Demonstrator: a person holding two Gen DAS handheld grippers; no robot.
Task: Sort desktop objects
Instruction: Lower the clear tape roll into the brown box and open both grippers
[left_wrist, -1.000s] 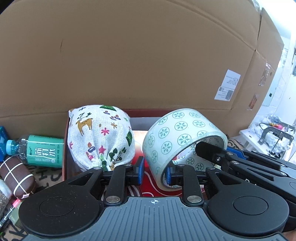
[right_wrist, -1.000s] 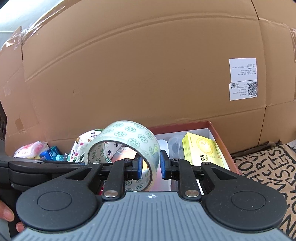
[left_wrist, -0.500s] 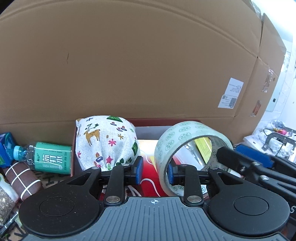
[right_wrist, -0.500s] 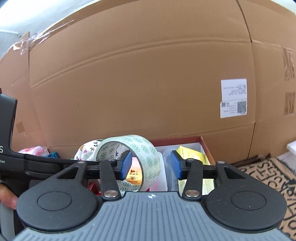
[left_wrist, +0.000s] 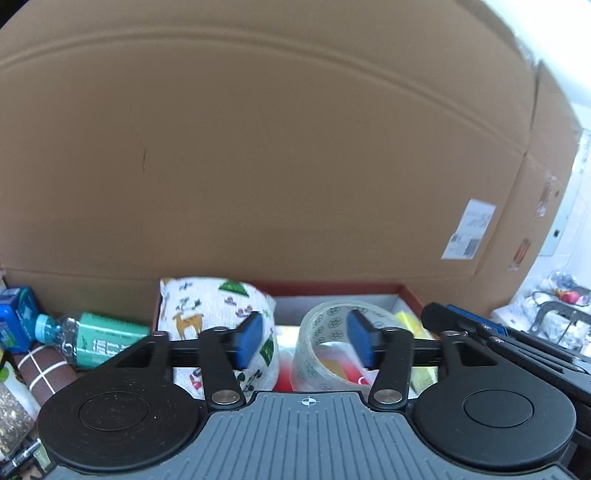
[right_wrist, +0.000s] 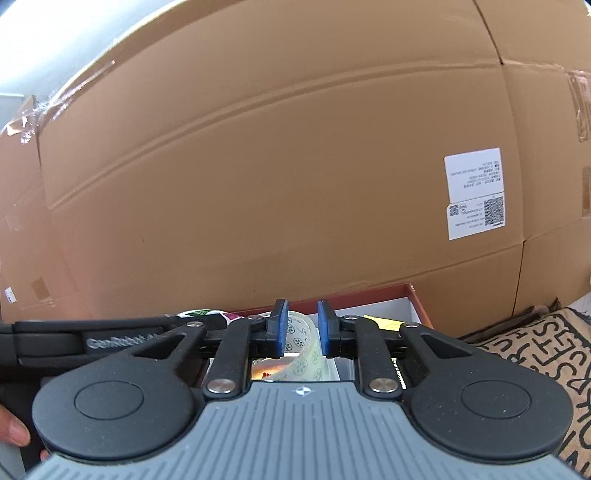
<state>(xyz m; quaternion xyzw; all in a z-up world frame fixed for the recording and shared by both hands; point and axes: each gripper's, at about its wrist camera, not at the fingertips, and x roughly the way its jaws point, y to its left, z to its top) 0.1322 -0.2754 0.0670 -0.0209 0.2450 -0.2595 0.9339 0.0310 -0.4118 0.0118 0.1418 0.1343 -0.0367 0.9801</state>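
Note:
A roll of clear tape with green flower prints (left_wrist: 328, 347) stands on edge inside the red box (left_wrist: 369, 288), right of a white printed cloth pouch (left_wrist: 207, 314). My left gripper (left_wrist: 304, 341) is open and empty, raised in front of pouch and tape. My right gripper (right_wrist: 301, 328) is narrowly open and holds nothing; the tape (right_wrist: 304, 350) shows beyond its blue pads (right_wrist: 279, 328). A yellow box (left_wrist: 410, 321) lies in the red box at right.
A tall cardboard wall (left_wrist: 277, 166) stands close behind the red box. A green-labelled water bottle (left_wrist: 88, 336), a brown roll (left_wrist: 40, 369) and a blue pack (left_wrist: 14, 321) lie at left. A patterned mat (right_wrist: 535, 350) covers the table at right.
Both grippers let go of the tape roll, which now stands in the red box. The left jaws opened wide; the right jaws opened, then narrowed. Both pulled back and up.

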